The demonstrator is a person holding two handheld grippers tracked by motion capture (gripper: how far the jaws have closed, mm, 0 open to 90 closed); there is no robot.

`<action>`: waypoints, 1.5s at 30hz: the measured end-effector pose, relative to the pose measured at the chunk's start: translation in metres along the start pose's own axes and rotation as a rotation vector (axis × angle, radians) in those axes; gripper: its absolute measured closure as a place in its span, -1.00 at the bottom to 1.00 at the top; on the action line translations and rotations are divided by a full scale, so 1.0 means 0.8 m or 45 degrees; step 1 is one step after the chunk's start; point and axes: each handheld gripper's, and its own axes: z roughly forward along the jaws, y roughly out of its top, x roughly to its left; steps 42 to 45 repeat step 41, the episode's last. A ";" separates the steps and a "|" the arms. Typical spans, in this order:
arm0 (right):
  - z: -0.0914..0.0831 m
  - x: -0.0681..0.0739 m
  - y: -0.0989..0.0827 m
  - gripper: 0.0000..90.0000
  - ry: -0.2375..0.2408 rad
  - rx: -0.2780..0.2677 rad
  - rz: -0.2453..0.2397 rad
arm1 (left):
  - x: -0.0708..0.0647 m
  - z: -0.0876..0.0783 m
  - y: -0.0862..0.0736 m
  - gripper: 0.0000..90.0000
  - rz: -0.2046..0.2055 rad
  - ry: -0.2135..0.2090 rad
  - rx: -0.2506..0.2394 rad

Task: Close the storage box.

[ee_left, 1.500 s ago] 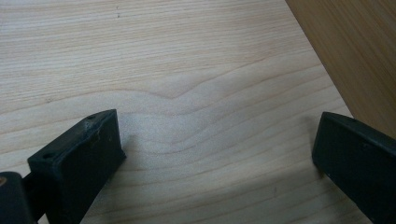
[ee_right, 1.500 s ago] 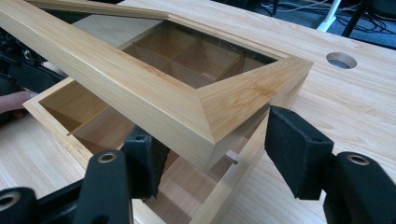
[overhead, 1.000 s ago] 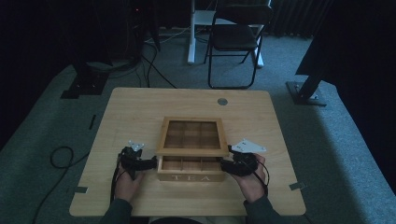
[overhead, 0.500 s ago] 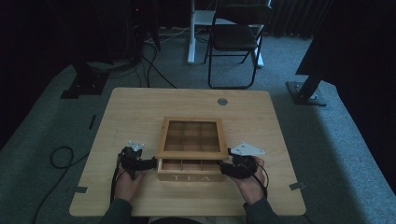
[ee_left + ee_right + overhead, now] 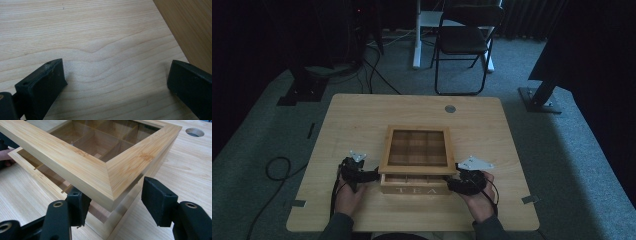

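Observation:
A wooden tea box [image 5: 414, 189] stands near the table's front edge. Its glass-paned lid [image 5: 417, 147] is tilted up at the front, leaving a gap over the compartments. My right gripper [image 5: 453, 184] is at the box's front right corner. In the right gripper view the lid [image 5: 82, 167] has its corner between the two pads, and the right gripper [image 5: 115, 202] is shut on it. My left gripper [image 5: 371, 175] rests by the box's left side. In the left gripper view the left gripper [image 5: 115, 85] stands open over bare table, with the box wall [image 5: 190, 27] to its right.
The light wooden table [image 5: 362, 115] has a round cable hole [image 5: 450, 108] behind the box. A folding chair [image 5: 464, 40] stands beyond the far edge. Cables [image 5: 277, 167] lie on the carpet to the left.
My right gripper has shifted slightly at the box's front right corner. The left gripper has stayed where it was.

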 end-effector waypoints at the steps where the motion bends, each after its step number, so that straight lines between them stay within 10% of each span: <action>1: 0.000 0.000 -0.001 -0.10 0.000 0.001 0.004 | 0.000 0.000 0.000 -0.96 -0.001 0.000 0.000; 25: 0.006 0.013 -0.029 -0.32 0.046 0.155 -0.056 | 0.000 0.000 0.000 -0.96 -0.005 0.000 -0.004; 32: -0.024 -0.002 -0.016 -0.32 0.012 0.013 0.000 | 0.000 0.000 0.000 -0.96 -0.002 0.000 -0.001; 45: -0.015 -0.040 -0.013 -0.32 -0.107 -0.044 0.102 | -0.001 0.001 0.001 -0.96 -0.005 0.001 -0.004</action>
